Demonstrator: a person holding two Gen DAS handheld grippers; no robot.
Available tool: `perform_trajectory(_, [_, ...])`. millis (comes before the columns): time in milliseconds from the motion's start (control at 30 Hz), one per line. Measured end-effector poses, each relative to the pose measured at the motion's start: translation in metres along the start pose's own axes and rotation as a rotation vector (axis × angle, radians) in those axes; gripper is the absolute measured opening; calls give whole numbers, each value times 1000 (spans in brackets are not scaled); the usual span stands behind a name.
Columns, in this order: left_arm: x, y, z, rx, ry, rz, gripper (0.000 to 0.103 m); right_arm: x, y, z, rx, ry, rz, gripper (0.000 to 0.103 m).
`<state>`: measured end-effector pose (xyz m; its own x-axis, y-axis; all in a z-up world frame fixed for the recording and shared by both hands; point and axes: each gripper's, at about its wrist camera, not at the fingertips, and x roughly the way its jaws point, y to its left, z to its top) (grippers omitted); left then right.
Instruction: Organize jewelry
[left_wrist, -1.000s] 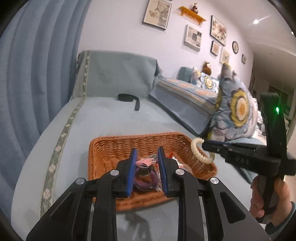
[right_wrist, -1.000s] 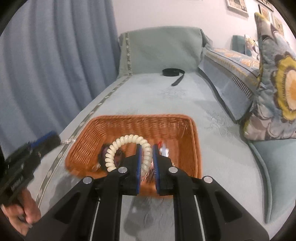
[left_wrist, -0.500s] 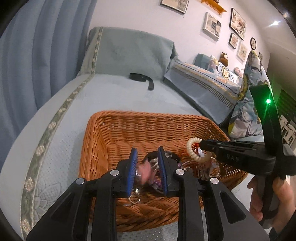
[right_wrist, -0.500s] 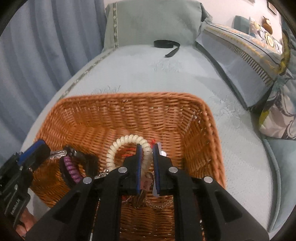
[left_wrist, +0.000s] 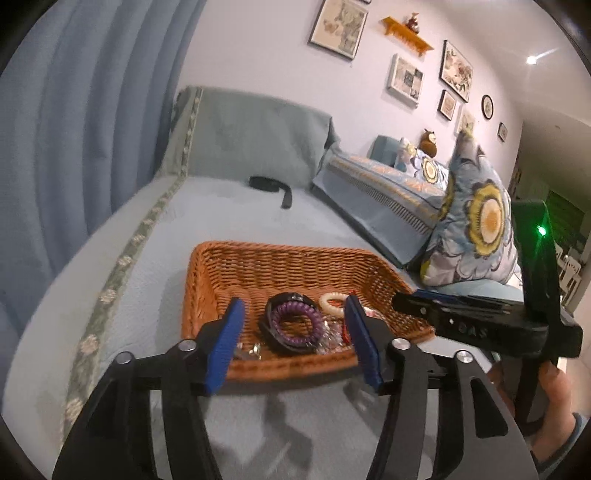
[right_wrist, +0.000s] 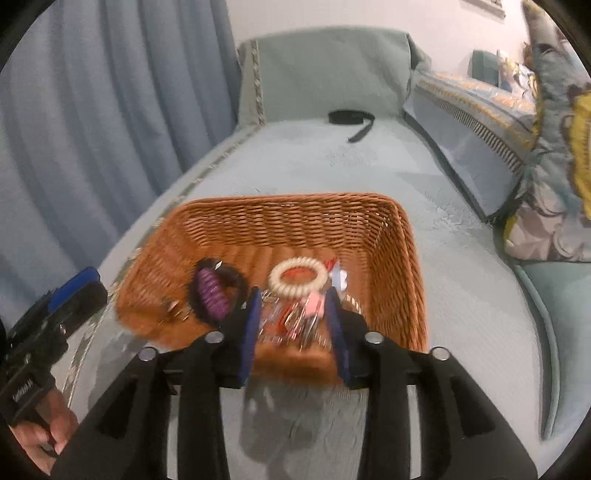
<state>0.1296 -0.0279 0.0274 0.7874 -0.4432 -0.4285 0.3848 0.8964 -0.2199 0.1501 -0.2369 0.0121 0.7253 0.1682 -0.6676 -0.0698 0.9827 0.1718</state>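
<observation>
Sofa: the pale blue-green quilted sofa seat (left_wrist: 236, 221) carries everything you are working over; a blue pleated curtain (left_wrist: 74, 129) hangs along its left edge, and a floral cushion with a yellow flower (left_wrist: 480, 236) leans at the right.
Basket: your orange-brown rectangular wicker basket (right_wrist: 295, 218) sits flat on the seat, directly ahead of both tools; its near rim lies just beyond your fingertips.
Strap: a black strap (right_wrist: 352, 120) lies well apart from the basket, near the sofa's back.
Left gripper: your left gripper (left_wrist: 293, 332) has just been opening; its blue-padded jaws stand wide apart with nothing pressed between them, and only basket contents show through the gap.
Right gripper: your right gripper (right_wrist: 293, 314) has just been opening too; its jaws stand apart, clear of the trinkets seen between them.
Purple coil: the purple spiral hair tie (left_wrist: 295, 325) lies inside a black ring (left_wrist: 275, 334) in the basket's left half.
Cream coil: the cream spiral bracelet (right_wrist: 298, 281) lies flat in the basket, right of the purple one, apart from it.
Small pieces: a pink clip (right_wrist: 316, 304) and a blurred tangle of red and metal bits (right_wrist: 291, 321) rest near the front wall; you cannot tell them apart individually.
</observation>
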Motion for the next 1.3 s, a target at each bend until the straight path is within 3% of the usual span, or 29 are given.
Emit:
perform_trajectory(133, [-42, -11, -13, -12, -46, 6, 66, -45, 8, -33, -14, -107, -23, 51])
perform_trajectory(267, [-76, -20, -34, -16, -115, 70, 76, -74, 17, -65, -28, -196, -47, 51])
perform_trajectory(367, [-91, -24, -53, -12, -152, 135, 77, -90, 23, -90, -45, -258, -91, 53])
perform_trajectory(467, [-99, -28, -71, 0, -167, 197, 78, -97, 25, -111, -51, -305, -127, 66])
perform_trajectory(667, [-111, -30, -97, 11, -212, 274, 78, -105, 30, -135, -70, -372, -156, 67])
perform_trajectory(800, [-113, -32, -102, 47, -246, 314, 84, -102, 27, -141, -47, -379, -139, 69])
perform_trajectory(1300, [-106, -35, -107, 69, -228, 391, 93, -96, 31, -147, -63, -381, -165, 74])
